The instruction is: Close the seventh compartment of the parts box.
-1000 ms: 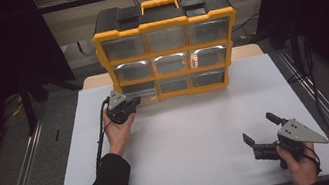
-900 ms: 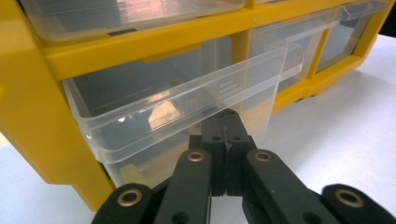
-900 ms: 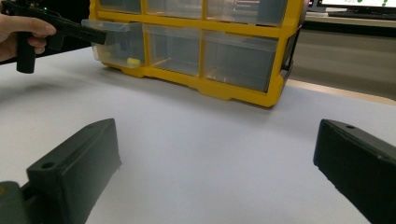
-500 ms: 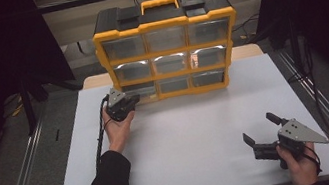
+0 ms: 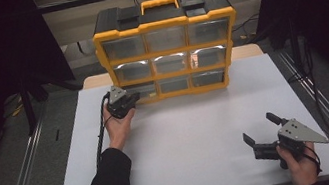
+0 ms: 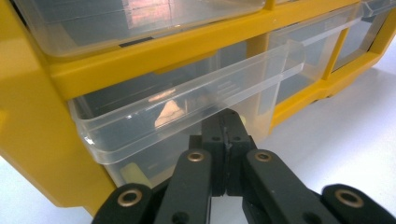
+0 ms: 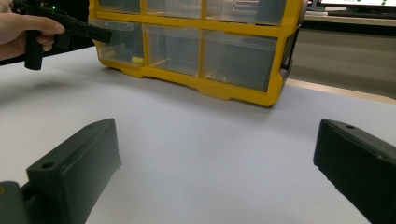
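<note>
The left gripper [image 5: 129, 100] is closed, its tips just under the lip of the bottom-left drawer [image 6: 187, 112] of the yellow organizer [image 5: 167, 46]; whether it pinches the lip is hard to tell. The right gripper [image 5: 260, 132] rests open near the white table's [image 5: 194, 133] front right.
</note>
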